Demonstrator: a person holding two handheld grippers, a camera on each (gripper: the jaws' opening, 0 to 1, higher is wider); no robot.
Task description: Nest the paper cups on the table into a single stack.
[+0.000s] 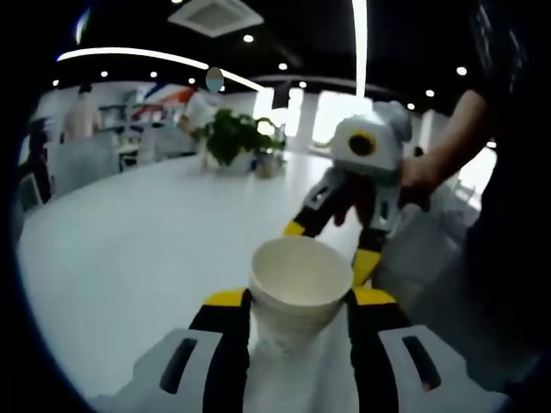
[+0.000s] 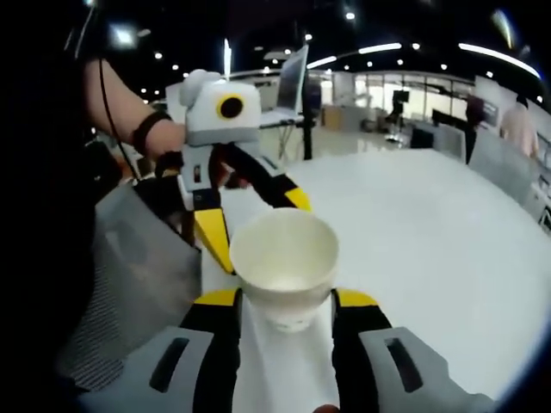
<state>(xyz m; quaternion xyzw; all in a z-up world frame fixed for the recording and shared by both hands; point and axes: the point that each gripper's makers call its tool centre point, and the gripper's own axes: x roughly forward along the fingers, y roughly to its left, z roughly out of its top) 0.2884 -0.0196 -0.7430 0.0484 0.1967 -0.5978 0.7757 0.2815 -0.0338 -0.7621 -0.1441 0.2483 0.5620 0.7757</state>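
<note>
A wide white table [image 1: 129, 249] ran through an open office under a dark ceiling with strip lights and spot lamps. At its far end in the left gripper view stood a green potted plant [image 1: 231, 136], with people and furniture behind it. In the right gripper view a laptop [image 2: 288, 86] stood open at the far edge of the table [image 2: 430, 232], with desks and a person further off.

The left gripper [image 1: 299, 301] was clamped on a white paper cup [image 1: 297, 288], its yellow-tipped black jaws pressed against the cup's sides just below the rim, mouth up and facing the camera. Beyond it to the right, a hand [image 1: 413, 176] held the other gripper over the table, jaws pointing down toward the near side.

The right gripper [image 2: 286, 301] likewise gripped a second paper cup [image 2: 284, 258], a jaw on each side (the cup's inside looked bare). Far left of it hung the left gripper, held by a hand [image 2: 168, 138] with a dark band at the wrist, jaws slanting down toward the cup's rim. A grey mesh chair back [image 2: 142, 275] stood at the near left edge of the table.
</note>
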